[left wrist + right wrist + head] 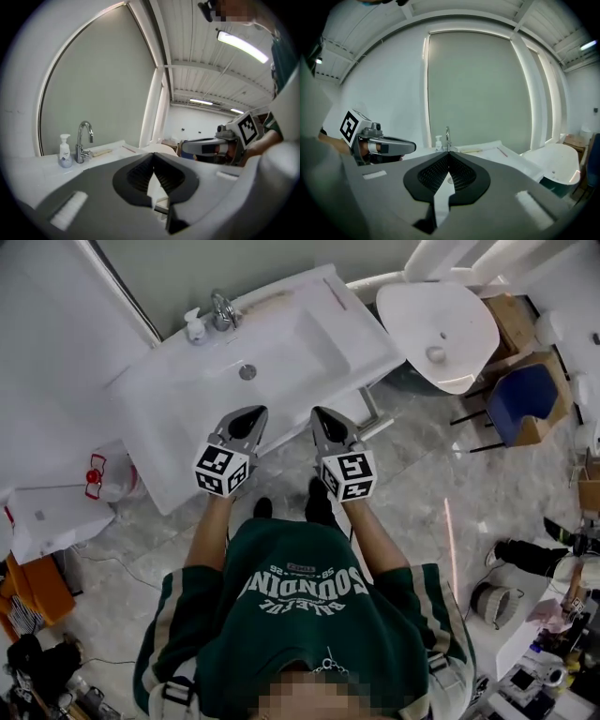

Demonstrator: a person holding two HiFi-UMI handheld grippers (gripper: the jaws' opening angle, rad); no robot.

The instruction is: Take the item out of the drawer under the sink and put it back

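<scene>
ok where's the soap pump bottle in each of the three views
Head view: soap pump bottle upper left of centre, at the back of the sink, just left of the faucet.
Left gripper view: lower left, again just left of the faucet.
Right gripper view: small, near centre, left of the faucet.
Shared landmark: the faucet, right beside the bottle in all three.
</scene>
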